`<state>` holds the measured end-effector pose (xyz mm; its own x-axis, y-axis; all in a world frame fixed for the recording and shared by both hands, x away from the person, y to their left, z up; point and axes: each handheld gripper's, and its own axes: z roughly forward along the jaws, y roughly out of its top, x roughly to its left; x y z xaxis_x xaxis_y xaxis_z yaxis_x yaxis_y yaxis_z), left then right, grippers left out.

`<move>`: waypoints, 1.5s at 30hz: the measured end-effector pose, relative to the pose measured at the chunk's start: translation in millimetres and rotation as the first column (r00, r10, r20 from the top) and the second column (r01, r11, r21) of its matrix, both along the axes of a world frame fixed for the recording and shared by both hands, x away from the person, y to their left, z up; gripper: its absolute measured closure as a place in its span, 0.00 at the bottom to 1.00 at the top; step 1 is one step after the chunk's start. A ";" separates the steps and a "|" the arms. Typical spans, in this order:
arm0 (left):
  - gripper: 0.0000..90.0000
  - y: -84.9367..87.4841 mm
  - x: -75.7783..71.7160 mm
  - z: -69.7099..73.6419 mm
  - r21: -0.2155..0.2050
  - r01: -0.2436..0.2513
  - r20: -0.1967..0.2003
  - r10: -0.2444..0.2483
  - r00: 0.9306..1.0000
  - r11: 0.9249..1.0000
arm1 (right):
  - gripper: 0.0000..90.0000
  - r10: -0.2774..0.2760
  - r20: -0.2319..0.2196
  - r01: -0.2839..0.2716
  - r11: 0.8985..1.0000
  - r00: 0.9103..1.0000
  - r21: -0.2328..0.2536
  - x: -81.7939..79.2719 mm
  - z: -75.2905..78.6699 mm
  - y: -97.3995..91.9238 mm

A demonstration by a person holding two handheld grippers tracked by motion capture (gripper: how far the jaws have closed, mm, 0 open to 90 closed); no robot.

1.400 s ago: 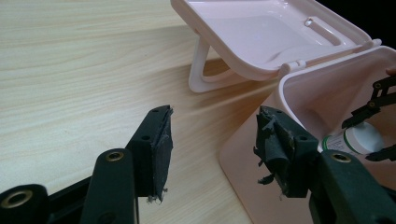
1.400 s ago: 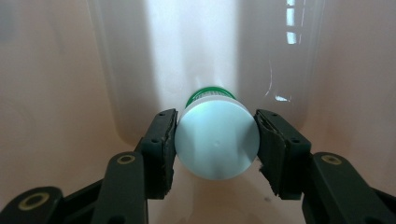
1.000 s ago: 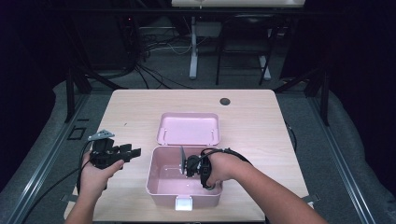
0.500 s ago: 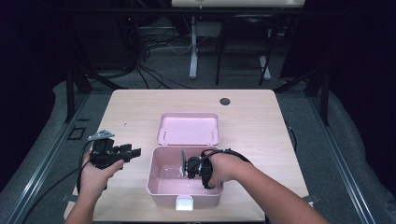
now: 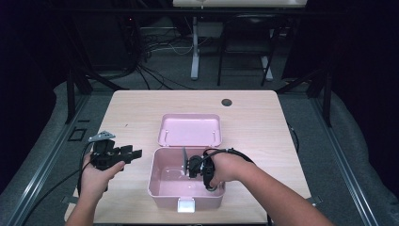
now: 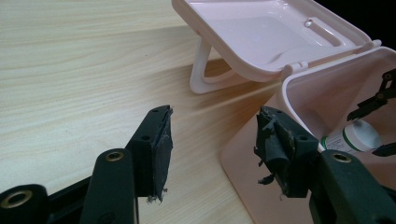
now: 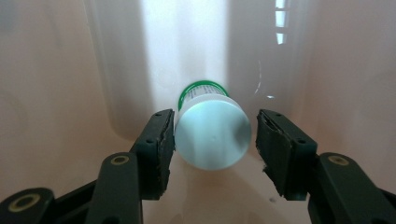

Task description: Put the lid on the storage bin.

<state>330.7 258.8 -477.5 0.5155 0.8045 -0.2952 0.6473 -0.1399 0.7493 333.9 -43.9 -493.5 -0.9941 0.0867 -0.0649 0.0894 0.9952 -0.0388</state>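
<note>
Now the bottle goes down inside the pink box.
Right gripper point(image 7: 212, 140) sits low in the box point(image 5: 160, 188), near its right wall; its jaws have just been opening and stand released around the white-capped bottle point(image 7: 212, 135), left pad touching or nearly so. Best to lift straight out without nudging it. Left gripper point(image 6: 212, 140) hovers open over the bench point(image 6: 70, 70), left of the box.

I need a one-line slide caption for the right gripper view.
Open right gripper inside the pink box, its jaws either side of a white-capped bottle.
</note>
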 end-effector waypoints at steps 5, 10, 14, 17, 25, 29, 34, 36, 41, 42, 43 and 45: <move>0.51 0.0 0.1 0.3 -0.001 -0.001 0.001 0.001 1.000 1.000 | 0.52 -0.017 0.003 0.017 1.000 1.000 0.020 0.6 9.0 -3.5; 0.51 0.1 0.5 0.7 -0.004 -0.001 0.004 0.001 1.000 1.000 | 0.52 -0.039 0.011 0.039 0.998 0.999 0.041 0.7 18.7 -7.4; 0.51 -1.0 0.9 0.3 -0.004 0.006 0.002 -0.006 1.000 1.000 | 0.52 -0.050 0.015 0.049 0.996 0.999 0.068 0.3 27.8 -10.6; 0.51 -2.5 0.7 -0.1 -0.001 0.015 0.001 -0.015 1.000 1.000 | 0.52 -0.067 0.014 0.066 0.993 0.998 0.094 -0.6 34.5 -14.2; 0.51 -6.6 -0.7 2.9 -0.003 0.031 0.005 -0.031 0.999 1.000 | 0.52 -0.115 0.025 0.110 0.984 0.993 0.140 2.8 48.9 -23.4; 0.51 -12.3 -2.2 3.5 -0.001 0.054 0.006 -0.054 0.999 0.999 | 0.52 -0.141 0.037 0.133 0.977 0.989 0.165 4.0 54.5 -27.7; 0.51 -17.7 -4.6 4.9 0.002 0.071 0.009 -0.072 0.997 0.997 | 0.51 -0.182 0.056 0.168 0.966 0.982 0.198 5.7 60.3 -34.1; 0.51 -19.9 -5.1 5.6 0.001 0.077 0.010 -0.077 0.997 0.997 | 0.51 -0.194 0.062 0.177 0.962 0.979 0.209 6.2 62.2 -36.6; 0.51 -26.7 -6.3 6.6 0.004 0.095 0.012 -0.095 0.995 0.995 | 0.51 -0.225 0.063 0.205 0.951 0.972 0.230 8.6 66.5 -42.4; 0.51 -27.2 -6.4 6.6 0.007 0.101 0.011 -0.101 0.995 0.995 | 0.51 -0.234 0.061 0.214 0.948 0.970 0.236 9.7 67.6 -43.7; 0.51 -27.6 -6.6 6.8 0.010 0.105 0.010 -0.105 0.994 0.994 | 0.51 -0.246 0.060 0.225 0.945 0.967 0.238 10.9 69.0 -44.9; 0.51 -28.8 -7.4 7.1 0.004 0.110 0.005 -0.110 0.994 0.994 | 0.50 -0.275 0.050 0.254 0.933 0.960 0.256 14.4 71.1 -47.5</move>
<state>323.4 230.0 -470.4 0.6028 0.7435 -0.2895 0.6238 -0.2129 0.7520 348.3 -91.4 -422.4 -0.9248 0.3696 -0.0902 0.3432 0.9128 0.2214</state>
